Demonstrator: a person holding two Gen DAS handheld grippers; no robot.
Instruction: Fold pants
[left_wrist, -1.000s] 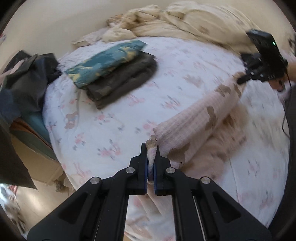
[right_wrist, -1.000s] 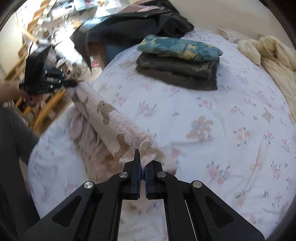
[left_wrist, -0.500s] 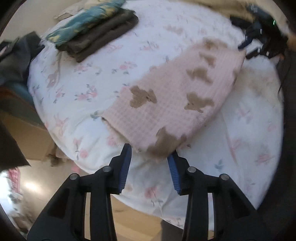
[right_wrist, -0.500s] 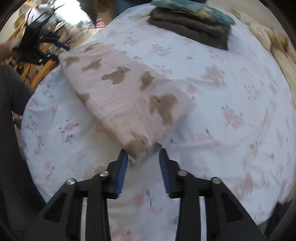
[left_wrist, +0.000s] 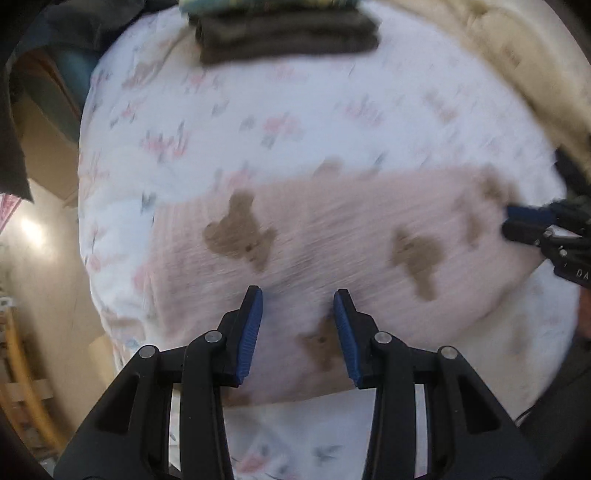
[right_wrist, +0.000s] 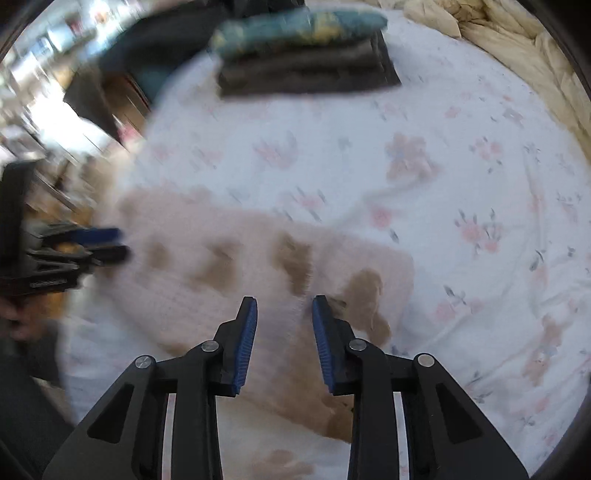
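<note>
Pants (left_wrist: 332, 251) flat beneath my left tongs (left_wrist: 297, 295) and right tongs (right_wrist: 284, 301), both seemingly empty, part open, right just narrowing.

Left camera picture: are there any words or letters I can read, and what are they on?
"DA": white letters on the black body of the other tongs, at the right edge; the rest is cut off.
Pink pants: only brown bear shapes, no words.
Flowery bed sheet: no words.
</note>
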